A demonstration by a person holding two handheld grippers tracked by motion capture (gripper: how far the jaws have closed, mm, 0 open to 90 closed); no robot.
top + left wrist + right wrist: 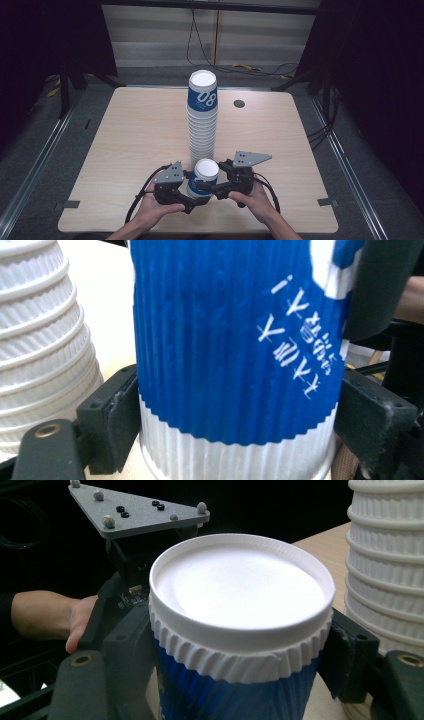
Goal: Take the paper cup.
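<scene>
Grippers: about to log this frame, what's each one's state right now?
Left gripper: closed on the upside-down blue cup.
Right gripper: closed on the same cup, nearer its upturned base.

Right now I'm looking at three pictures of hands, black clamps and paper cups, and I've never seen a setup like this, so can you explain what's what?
A person sits at a wooden table and holds a hand-held tool in each hand. Each tool has two black jaws and its own small camera.

The wide picture comes from a camera fixed above the table. The left gripper and the right gripper meet at the near edge.

The two close pictures come from the tools' cameras, looking along their jaws.

On the table stands a tall stack of upside-down paper cups, white and ribbed, with a blue one on top.

Both tools clamp one upside-down blue and white cup beside the stack: the left one low, by the white band, the right one near its white bottom, which faces up.
</scene>
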